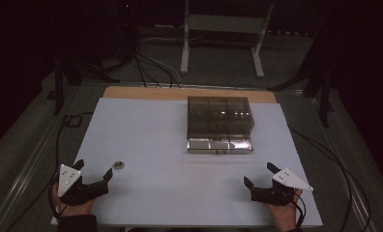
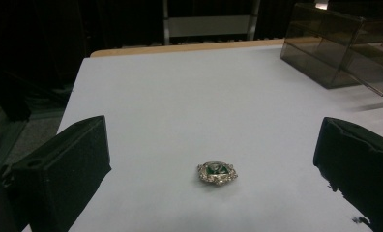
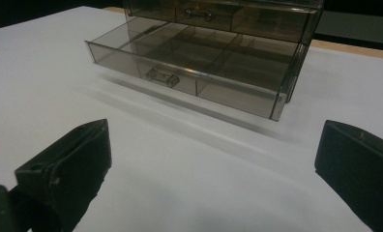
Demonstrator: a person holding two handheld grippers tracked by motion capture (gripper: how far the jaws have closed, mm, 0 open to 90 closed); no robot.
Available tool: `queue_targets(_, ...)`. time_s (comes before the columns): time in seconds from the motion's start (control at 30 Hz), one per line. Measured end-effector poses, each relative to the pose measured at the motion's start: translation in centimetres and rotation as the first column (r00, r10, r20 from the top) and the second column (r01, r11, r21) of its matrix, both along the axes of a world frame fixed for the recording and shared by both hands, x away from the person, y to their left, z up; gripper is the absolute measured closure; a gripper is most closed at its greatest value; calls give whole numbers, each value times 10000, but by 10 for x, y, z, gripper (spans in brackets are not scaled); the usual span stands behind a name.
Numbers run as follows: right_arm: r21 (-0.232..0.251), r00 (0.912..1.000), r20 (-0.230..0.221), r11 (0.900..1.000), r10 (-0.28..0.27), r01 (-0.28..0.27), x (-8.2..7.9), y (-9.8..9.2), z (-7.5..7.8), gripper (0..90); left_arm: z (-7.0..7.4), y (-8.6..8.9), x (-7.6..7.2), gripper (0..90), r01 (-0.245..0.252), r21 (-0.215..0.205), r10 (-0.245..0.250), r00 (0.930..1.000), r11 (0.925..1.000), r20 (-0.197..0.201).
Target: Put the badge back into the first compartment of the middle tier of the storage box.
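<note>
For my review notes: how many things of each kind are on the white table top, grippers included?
Brooch, silver with a green stone: 1
Smoked clear drawer box, bottom drawer pulled open: 1
Hand-held grippers, left gripper and right gripper, both open: 2
Total: 4

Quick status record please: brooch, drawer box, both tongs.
brooch: flat on the white table, near the left edge, untouched
box: smoky clear plastic, far centre of the table
drawer: pulled out, compartments look empty
left tongs: open, brooch just ahead between the jaws
right tongs: open, holding nothing, facing the drawer
</note>
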State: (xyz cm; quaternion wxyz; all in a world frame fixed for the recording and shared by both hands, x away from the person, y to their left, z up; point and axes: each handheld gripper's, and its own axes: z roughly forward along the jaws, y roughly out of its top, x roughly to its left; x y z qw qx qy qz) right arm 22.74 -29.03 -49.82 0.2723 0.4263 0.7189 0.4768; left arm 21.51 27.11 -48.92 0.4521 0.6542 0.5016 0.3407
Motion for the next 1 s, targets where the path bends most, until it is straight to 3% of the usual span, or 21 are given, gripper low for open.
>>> queue_targets(0.27,-72,10000,70,10000,-58,59,-2,1,1,0,2,-1,1,5,-9,323,12,10000,9995,-80)
queue_targets(0.47,-220,9999,114,9997,-97,100,-2,3,0,0,3,-2,5,9,-6,544,29,9991,9985,-426)
queue_targets(0.77,-158,9997,172,9997,-159,162,-2,2,1,0,3,-5,17,11,-70,337,92,9978,9994,-658)
queue_targets(1.0,-135,9997,179,9998,-162,165,-1,2,0,0,0,-8,28,53,-191,563,241,9957,9982,-895)
